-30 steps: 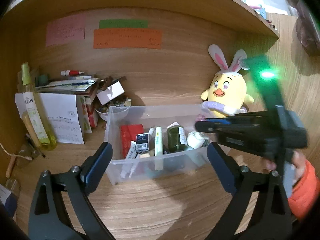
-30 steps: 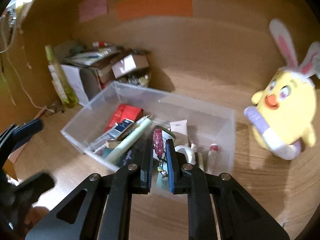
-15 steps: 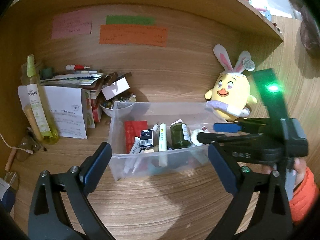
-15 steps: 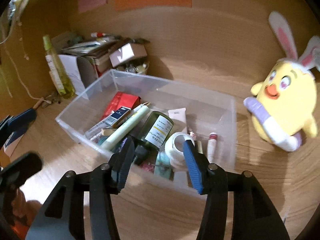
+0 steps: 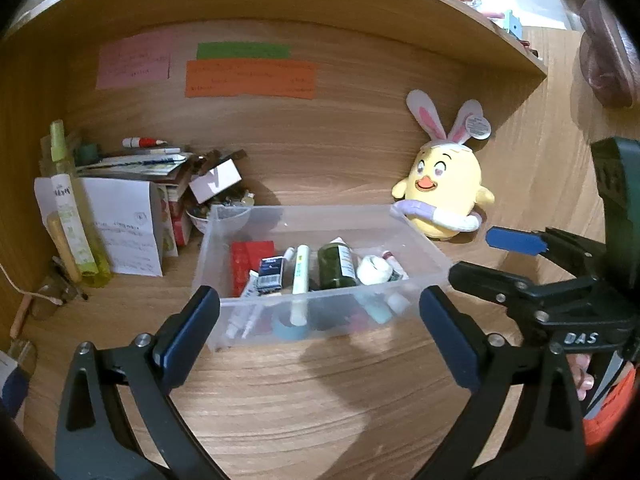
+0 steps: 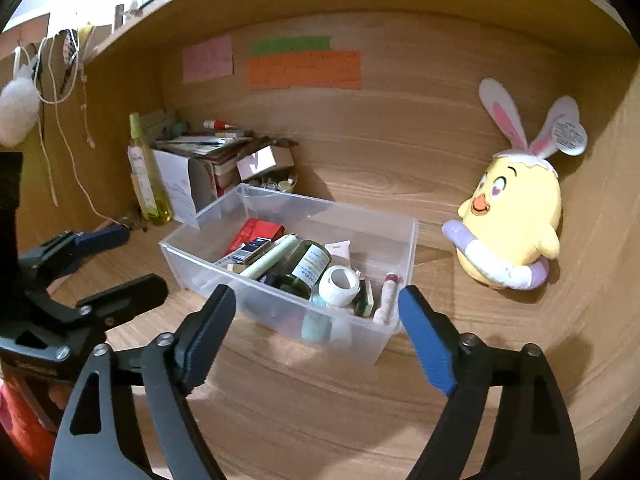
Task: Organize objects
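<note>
A clear plastic bin stands on the wooden desk, holding a red box, a green bottle, a pale tube, a white tape roll and several small cosmetics. My left gripper is open and empty, just in front of the bin. My right gripper is open and empty, above the bin's near right corner. The right gripper also shows in the left wrist view, and the left gripper in the right wrist view.
A yellow chick plush with bunny ears sits right of the bin. A yellow-green spray bottle, a stack of boxes and papers and a small bowl stand at the left back. Coloured notes hang on the back wall.
My right gripper was shut on a small reddish item over the bin; it has opened, let the item go into the bin, and pulled back. The left gripper stayed open.
</note>
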Motion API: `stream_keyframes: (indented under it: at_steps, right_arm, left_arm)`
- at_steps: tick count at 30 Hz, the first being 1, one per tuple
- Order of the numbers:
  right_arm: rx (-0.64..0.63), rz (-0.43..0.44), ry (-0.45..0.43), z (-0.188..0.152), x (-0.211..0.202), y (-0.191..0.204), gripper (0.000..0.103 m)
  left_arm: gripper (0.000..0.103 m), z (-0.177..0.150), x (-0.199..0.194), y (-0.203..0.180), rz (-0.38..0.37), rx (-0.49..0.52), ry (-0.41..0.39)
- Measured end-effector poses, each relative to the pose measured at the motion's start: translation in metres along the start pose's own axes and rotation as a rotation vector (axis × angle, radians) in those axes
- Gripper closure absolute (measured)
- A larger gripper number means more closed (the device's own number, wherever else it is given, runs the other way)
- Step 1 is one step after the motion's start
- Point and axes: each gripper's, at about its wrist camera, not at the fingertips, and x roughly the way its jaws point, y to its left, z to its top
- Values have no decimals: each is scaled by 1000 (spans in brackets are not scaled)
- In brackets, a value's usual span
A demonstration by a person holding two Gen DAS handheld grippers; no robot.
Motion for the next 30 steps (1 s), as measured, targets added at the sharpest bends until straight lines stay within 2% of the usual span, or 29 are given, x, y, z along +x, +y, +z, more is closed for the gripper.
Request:
stream_keyframes:
  at_steps: [10, 30]
  right_arm:
    - [41, 7, -2, -23, -9, -2, 21]
    - [68, 17, 12, -29, -11, -6, 20]
  left_arm:
    - [2, -10, -2, -7, -7, 22, 16]
    - [1, -15, -3, -9, -14, 32, 18]
